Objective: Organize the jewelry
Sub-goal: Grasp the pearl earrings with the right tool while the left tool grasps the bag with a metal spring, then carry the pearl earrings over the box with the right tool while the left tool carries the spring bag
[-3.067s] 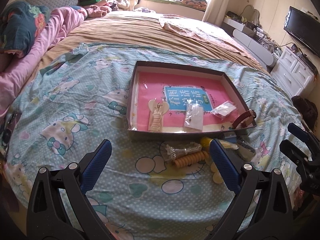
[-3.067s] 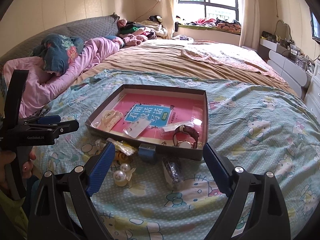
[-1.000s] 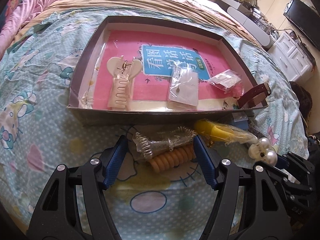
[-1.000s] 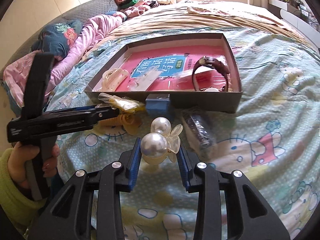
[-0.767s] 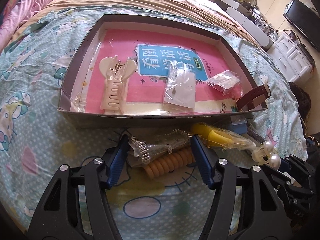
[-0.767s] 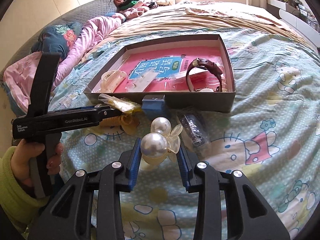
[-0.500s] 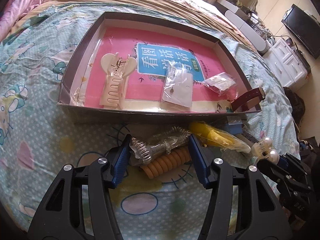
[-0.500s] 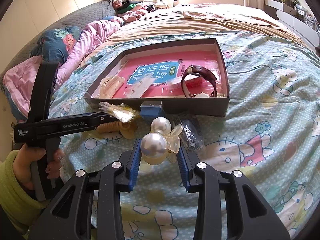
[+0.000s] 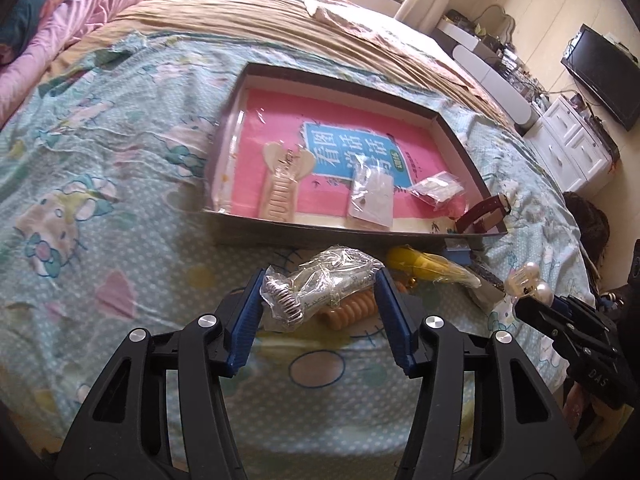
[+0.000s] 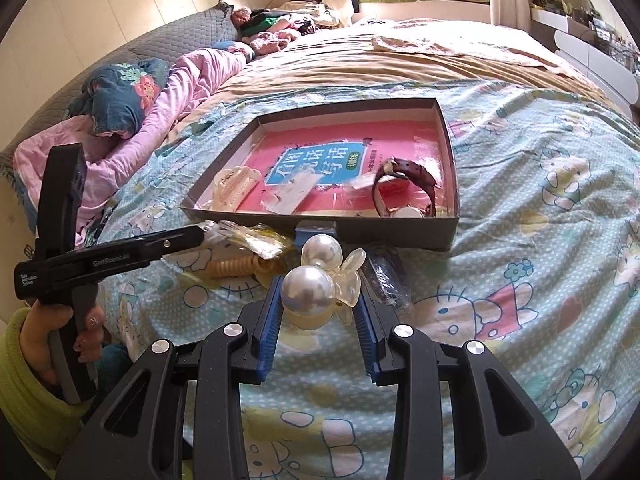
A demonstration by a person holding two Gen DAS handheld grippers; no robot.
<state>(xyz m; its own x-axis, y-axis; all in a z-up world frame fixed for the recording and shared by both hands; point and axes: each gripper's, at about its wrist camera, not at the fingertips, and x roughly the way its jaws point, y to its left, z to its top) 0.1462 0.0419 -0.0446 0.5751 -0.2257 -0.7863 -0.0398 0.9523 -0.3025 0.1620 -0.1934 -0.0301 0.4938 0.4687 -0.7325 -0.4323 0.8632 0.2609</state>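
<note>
A clear bag with a silver coiled hair piece [image 9: 320, 284] hangs just above the cartoon-print bedspread, and my left gripper [image 9: 320, 280] is shut on it. My right gripper [image 10: 318, 292] is shut on a pearl hair clip [image 10: 308, 288], which also shows at the right in the left wrist view as the pearl hair clip [image 9: 528, 280]. Just beyond both lies the dark shallow box [image 9: 340, 84] lined with a pink book. It holds a cream claw clip [image 9: 280, 184], two small bags [image 9: 370, 196] and a brown watch [image 10: 404, 176].
In front of the box lie an orange spiral hair tie [image 9: 352, 312], a yellow bagged item [image 9: 428, 268], a small blue box [image 10: 316, 228] and a dark bagged item [image 10: 384, 276]. Pink bedding [image 10: 180, 80] is far left. A white dresser [image 9: 576, 148] stands right.
My left gripper's jaws came in onto the coil bag and raised it off the orange hair tie. The right gripper kept its hold on the pearl clip and drew back a little.
</note>
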